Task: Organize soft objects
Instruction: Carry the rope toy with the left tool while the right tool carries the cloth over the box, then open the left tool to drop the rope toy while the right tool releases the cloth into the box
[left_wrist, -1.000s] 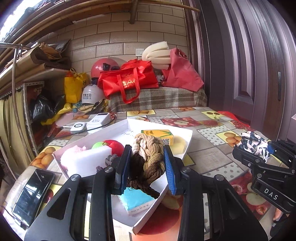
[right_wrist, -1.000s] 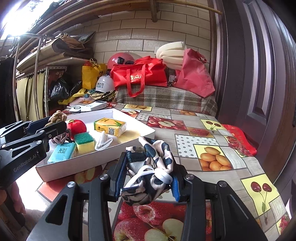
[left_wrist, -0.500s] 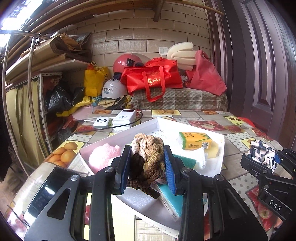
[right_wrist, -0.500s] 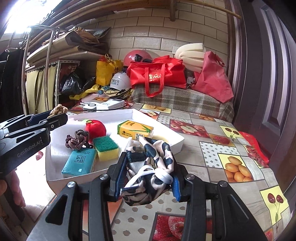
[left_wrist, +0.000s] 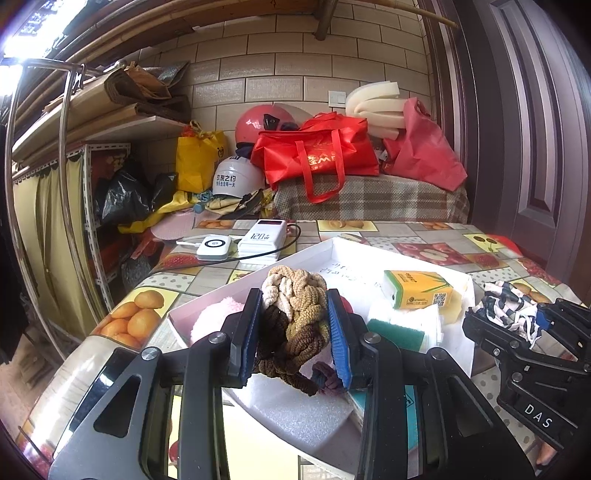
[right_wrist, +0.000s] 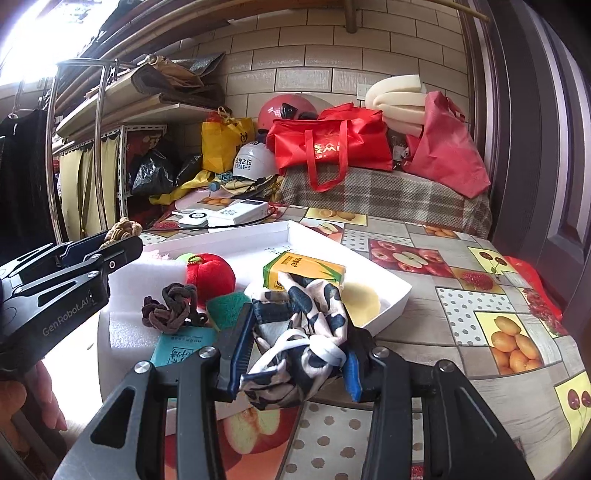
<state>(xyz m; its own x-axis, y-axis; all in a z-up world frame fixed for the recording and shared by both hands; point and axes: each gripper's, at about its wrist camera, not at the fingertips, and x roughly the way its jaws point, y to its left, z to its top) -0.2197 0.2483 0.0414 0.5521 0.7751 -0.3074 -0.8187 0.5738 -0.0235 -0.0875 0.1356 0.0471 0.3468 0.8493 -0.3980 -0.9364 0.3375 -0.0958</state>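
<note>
My left gripper is shut on a braided rope toy in cream, tan and brown, held above the white tray. In the right wrist view that left gripper shows at the left with the rope toy poking out. My right gripper is shut on a black-and-white patterned cloth at the tray's near edge. In the tray lie a red plush apple, a small dark braided knot, a green sponge, a yellow-green tissue pack, a teal packet and white foam.
A fruit-print tablecloth covers the table. Two white power banks with a cable lie behind the tray. A black phone lies at the left edge. Red bags, helmets and a plaid-covered bench stand at the back; a door is on the right.
Both grippers have shifted sideways along the table with their loads still held. The tray's contents now sit further right in the left wrist view, and more of the tray lies before the right gripper.
</note>
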